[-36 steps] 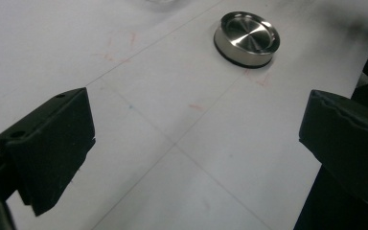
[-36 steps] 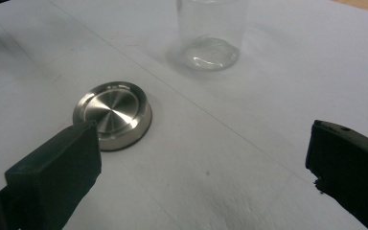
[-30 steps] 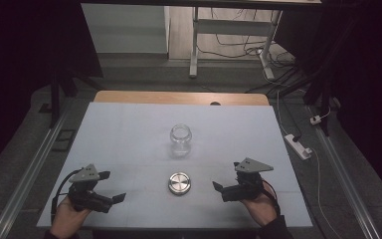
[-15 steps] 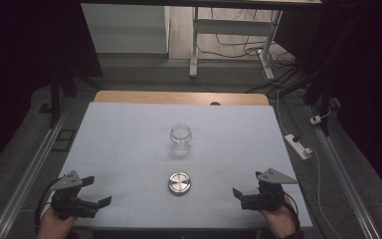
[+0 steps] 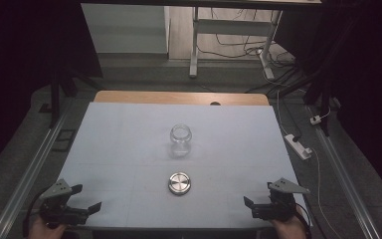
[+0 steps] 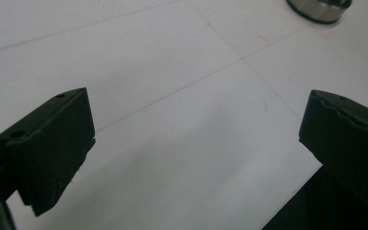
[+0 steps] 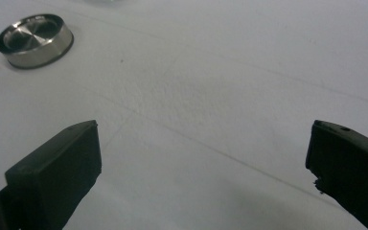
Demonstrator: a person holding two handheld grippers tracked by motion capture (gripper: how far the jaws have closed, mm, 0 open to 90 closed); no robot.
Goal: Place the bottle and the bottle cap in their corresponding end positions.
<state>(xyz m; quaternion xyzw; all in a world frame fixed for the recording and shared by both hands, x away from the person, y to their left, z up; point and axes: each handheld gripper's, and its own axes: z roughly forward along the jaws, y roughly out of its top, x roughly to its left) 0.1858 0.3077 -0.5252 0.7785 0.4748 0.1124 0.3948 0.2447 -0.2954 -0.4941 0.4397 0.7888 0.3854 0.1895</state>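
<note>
A clear glass jar stands upright and lidless at the middle of the white table. Its round metal lid lies flat in front of it, also seen as the lid at upper left in the right gripper view and as the lid at the top edge in the left gripper view. My left gripper rests at the table's near left corner, open and holding nothing. My right gripper sits at the near right corner, open and holding nothing. Both are far from the jar and lid.
A wooden strip borders the table's far edge. Metal rails run along both sides. A power strip and cables lie on the floor to the right. A desk frame stands beyond the table.
Both grippers have drawn back toward the near edge and outward to the table's corners. The jar and lid have not moved.
</note>
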